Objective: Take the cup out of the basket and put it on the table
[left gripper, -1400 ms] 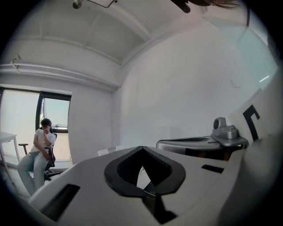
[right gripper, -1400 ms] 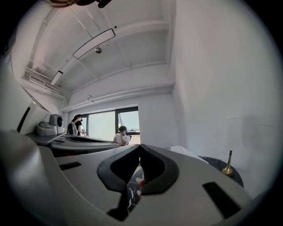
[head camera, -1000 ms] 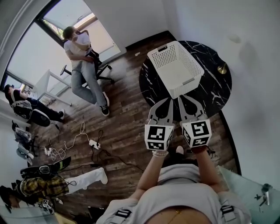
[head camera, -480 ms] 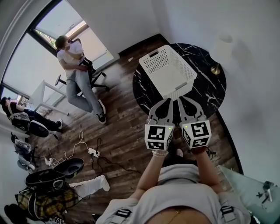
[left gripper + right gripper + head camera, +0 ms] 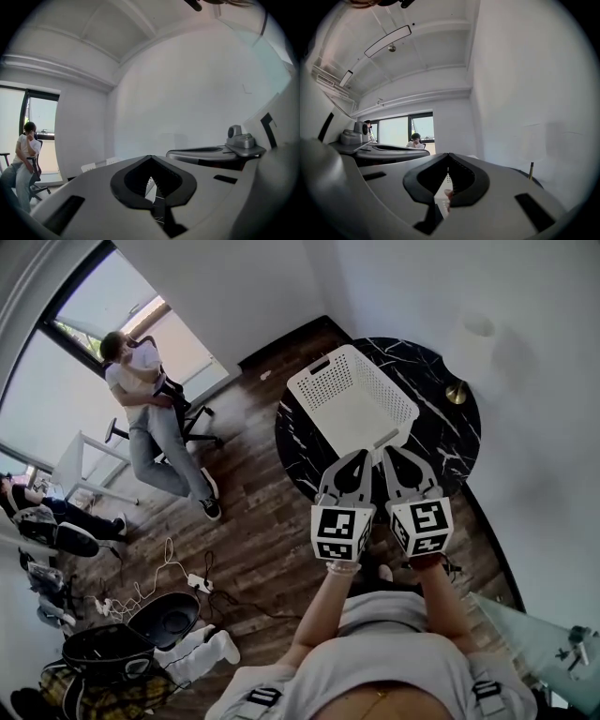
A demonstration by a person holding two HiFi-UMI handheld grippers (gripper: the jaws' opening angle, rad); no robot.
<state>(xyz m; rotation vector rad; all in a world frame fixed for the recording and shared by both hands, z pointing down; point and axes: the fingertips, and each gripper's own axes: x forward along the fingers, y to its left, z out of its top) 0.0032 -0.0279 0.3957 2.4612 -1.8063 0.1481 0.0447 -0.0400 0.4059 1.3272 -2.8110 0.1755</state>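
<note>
A white perforated basket stands on the round black marble table. No cup shows in the part of its inside that the head view reveals. My left gripper and right gripper are held side by side, level, just short of the basket's near end, and both are shut with nothing held. In the left gripper view the left gripper has its jaws closed to a point, with the basket's white wall in the slit behind. The right gripper looks the same, with the basket and a small reddish spot behind it.
A lamp with a gold base and white shade stands at the table's far side by the wall. A person stands by an office chair near the window. Cables and bags lie on the wood floor to the left.
The table and basket have slid left in the head view and the basket's near end now lies closer to both gripper tips. Both grippers stay shut.
</note>
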